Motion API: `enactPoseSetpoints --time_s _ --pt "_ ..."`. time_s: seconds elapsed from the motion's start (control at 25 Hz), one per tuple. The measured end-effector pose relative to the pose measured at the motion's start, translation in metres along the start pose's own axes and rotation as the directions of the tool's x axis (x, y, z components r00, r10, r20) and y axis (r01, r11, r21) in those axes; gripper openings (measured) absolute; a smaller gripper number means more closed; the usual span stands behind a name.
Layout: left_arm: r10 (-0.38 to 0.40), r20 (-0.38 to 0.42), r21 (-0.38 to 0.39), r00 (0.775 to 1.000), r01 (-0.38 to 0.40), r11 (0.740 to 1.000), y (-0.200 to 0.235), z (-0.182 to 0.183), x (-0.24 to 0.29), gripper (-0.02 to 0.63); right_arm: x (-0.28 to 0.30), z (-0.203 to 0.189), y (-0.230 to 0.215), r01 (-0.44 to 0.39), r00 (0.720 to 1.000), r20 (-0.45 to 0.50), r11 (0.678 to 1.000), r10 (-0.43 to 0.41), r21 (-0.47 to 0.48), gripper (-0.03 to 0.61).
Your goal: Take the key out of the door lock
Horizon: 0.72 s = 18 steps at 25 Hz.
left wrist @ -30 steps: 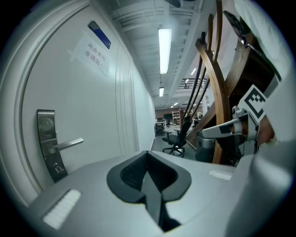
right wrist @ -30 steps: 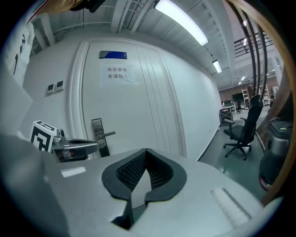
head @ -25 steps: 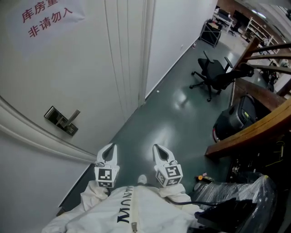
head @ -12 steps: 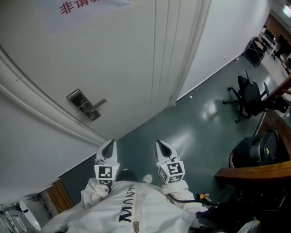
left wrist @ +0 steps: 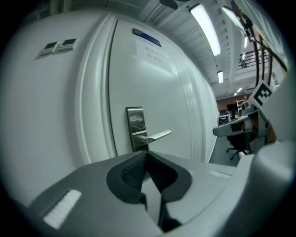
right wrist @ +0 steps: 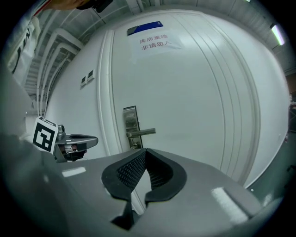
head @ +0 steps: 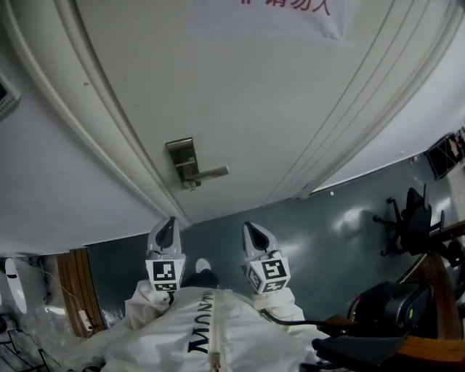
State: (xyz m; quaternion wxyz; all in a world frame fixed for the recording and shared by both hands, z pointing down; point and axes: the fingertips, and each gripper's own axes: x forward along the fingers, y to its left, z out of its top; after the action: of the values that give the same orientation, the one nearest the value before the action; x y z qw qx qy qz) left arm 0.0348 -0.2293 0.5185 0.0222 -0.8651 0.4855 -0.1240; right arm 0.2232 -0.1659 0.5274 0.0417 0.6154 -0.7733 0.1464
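Observation:
A steel lock plate (head: 181,153) with a lever handle (head: 208,174) sits on the white door (head: 240,94). Just below the lever a small stub (head: 190,186) sticks out, too small to tell whether it is the key. Both grippers are held low in front of the person's white jacket, well short of the door. My left gripper (head: 170,222) is shut and empty, its tips meeting in its own view (left wrist: 147,152) below the lock plate (left wrist: 135,126). My right gripper (head: 249,228) is shut and empty too (right wrist: 145,150), aimed at the lock plate (right wrist: 130,121).
A paper sign with red characters (head: 290,9) hangs high on the door. Dark green floor (head: 327,232) runs to the right, with an office chair (head: 410,218) and a black bulky object (head: 385,305). Wall switches (right wrist: 86,78) are left of the door frame.
The view has swung left onto the door, so the lock plate now lies in the middle, straight ahead of both grippers. Both grippers turned with the body and stayed shut.

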Motion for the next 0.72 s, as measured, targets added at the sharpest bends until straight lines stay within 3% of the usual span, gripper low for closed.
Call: enactPoseSetpoints --time_s 0.4,0.72 --pt "0.044 0.006 -0.054 0.999 -0.043 0.998 0.061 -0.002 0.028 0.000 0.076 0.034 0.029 -0.047 0.999 -0.015 0.997 0.046 -0.055 0.000" --pt "0.048 0.013 -0.094 0.999 -0.047 0.994 0.072 -0.006 0.036 0.000 0.100 0.035 0.042 -0.060 0.997 -0.050 0.996 0.057 -0.061 0.000"
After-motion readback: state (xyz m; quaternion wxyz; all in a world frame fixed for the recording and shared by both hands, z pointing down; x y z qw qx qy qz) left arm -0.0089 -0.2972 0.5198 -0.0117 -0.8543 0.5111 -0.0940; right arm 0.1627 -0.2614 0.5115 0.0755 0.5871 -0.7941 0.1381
